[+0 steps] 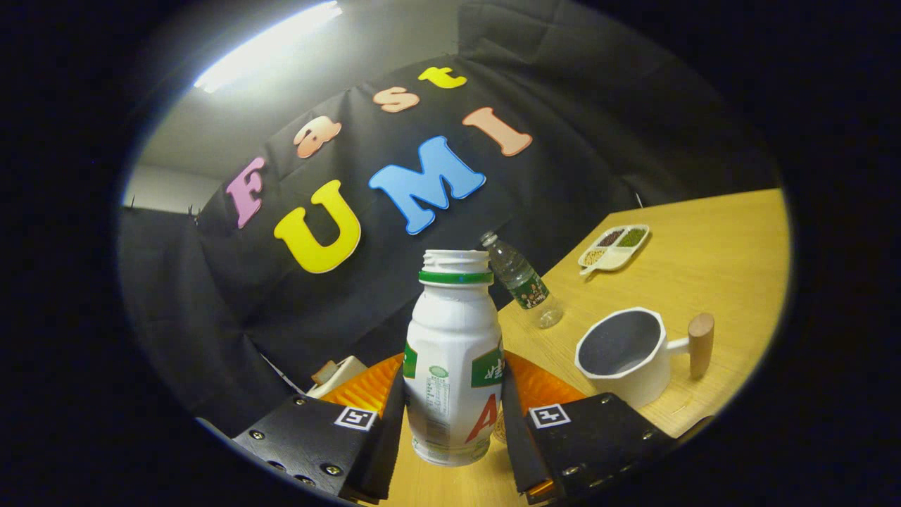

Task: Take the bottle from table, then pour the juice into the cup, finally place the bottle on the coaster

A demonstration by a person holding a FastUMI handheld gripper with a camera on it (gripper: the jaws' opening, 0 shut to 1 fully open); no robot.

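The hand-held gripper [454,415] had both fingers clamped on the white juice bottle's [454,352] lower body, uncapped, just above the wooden surface [704,260]. It looked light, smooth plastic, likely slippery, so mid-body seemed the safest hold. One white cup [633,359] stood close by, one orange coaster [538,387] behind, one clear water bottle [522,280], one divided dish [614,247].

Claw [454,415]: one unit, two fingers, seen from its own camera. Fingers spread to bottle width, one on each side of a white juice bottle [454,359], inner pads [391,429] pressing its lower body. View tilted, so the claw is rolled to one side. Each finger block carries a square marker tag.
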